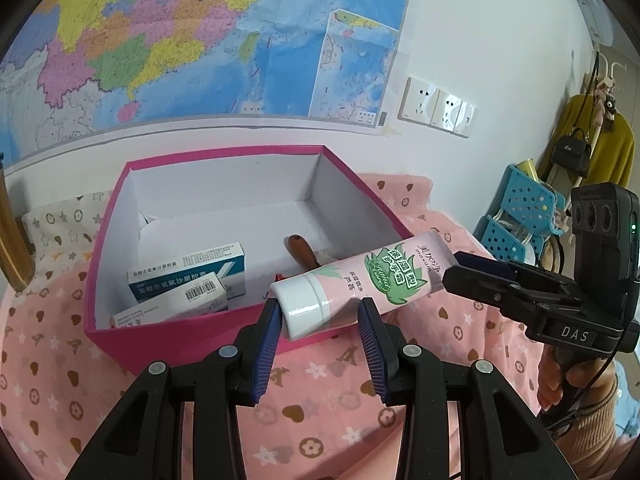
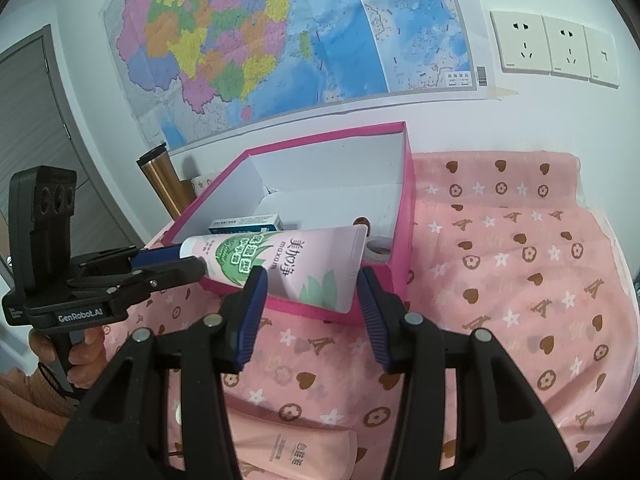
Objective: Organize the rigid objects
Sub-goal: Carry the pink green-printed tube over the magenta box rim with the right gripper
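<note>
Tube (image 1: 360,280): pink hand-cream tube, white cap, held in the air over the near wall of the pink box (image 1: 192,320); you carry it between both grippers.
Long axis: runs level along that near wall, cap end toward your left, flat crimped end toward your right; it lies crosswise to each gripper's reach.
Left gripper (image 1: 320,316): its blue pads bracket the white cap; the left pad touches the cap, the right pad seems to stand just off it, so you cannot tell from this view whether the grip is firm. In the right wrist view the left gripper (image 2: 192,264) looks closed on that cap end.
Right gripper (image 2: 310,296): its pads flank the crimped end, the left one against the tube's lower edge; contact on the right side is not clear, so you cannot tell if it clamps.
Box contents: two medicine cartons (image 1: 188,276) at the left of the box floor, a wooden-handled tool (image 1: 302,252) toward its right near corner.
Free floor: the middle and far part of the box.
Nearer hand: both are equally close, one at each end.
Judgement: you need to carry the tube forward past the near wall, then lower it onto the floor between cartons and tool.
</note>
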